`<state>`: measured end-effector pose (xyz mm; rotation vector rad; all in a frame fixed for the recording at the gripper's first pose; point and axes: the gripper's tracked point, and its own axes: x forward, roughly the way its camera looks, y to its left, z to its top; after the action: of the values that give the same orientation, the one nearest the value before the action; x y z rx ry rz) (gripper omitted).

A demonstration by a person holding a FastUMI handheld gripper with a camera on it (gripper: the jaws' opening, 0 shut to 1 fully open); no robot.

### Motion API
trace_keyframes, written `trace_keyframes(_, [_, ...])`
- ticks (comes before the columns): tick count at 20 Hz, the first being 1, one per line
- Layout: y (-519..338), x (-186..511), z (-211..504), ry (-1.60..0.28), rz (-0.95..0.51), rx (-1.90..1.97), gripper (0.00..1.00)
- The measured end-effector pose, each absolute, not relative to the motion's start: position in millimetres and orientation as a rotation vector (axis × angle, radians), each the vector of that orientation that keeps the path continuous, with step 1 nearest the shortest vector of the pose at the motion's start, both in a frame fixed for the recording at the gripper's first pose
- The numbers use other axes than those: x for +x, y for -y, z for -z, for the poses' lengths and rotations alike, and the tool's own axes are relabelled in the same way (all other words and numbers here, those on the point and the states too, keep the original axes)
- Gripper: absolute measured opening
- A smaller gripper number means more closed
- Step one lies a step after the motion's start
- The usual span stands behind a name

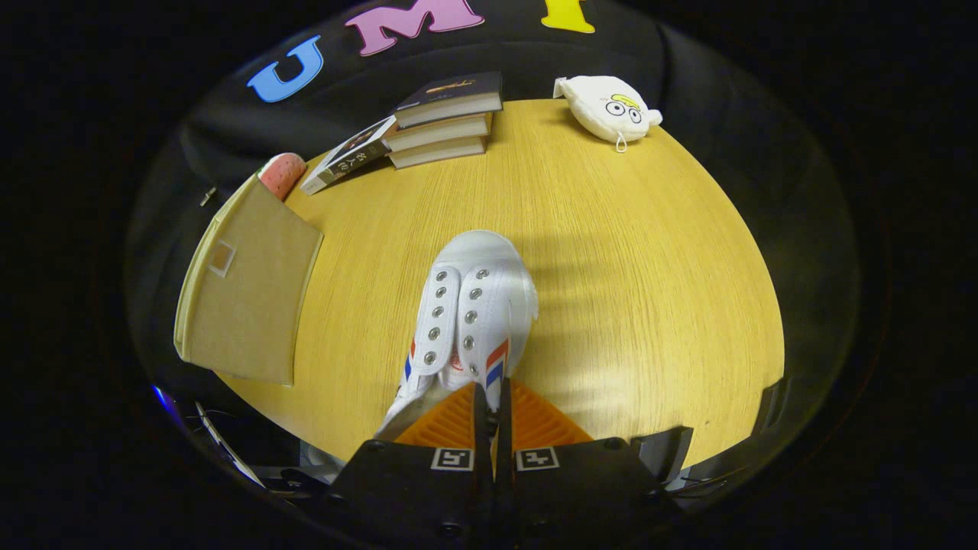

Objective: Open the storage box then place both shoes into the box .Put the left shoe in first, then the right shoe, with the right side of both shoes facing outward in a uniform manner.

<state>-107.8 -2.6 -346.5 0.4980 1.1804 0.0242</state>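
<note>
Pinching shoe collar — tongs clamped together | toe points ahead, over table

The tool hides the shoe's heel.

Bright overhead light gives the wooden table a soft sheen and faint shadows, focus is sharp, while fisheye bending curves its edges into dim surroundings.
</note>
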Motion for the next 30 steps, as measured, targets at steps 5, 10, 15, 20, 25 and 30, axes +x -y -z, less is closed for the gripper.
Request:
trace_keyframes(5, [4, -76, 282, -1.067, -0.056, 0.500, 0.05])
trace_keyframes(10, [-42, -30, 200, -1.017, -0.162, 0.503, 0.05])
trace_keyframes(15, [-126, 17, 139, -1.010, -0.289, 0.569, 0.05])
trace_keyframes(20, [-212, 32, 135, -1.113, -0.363, 0.584, 0.05])
trace_keyframes(25, [-255, 30, 166, -1.224, -0.317, 0.534, 0.05])
trace_keyframes(30, [-263, 33, 188, -1.260, -0.250, 0.444, 0.05])
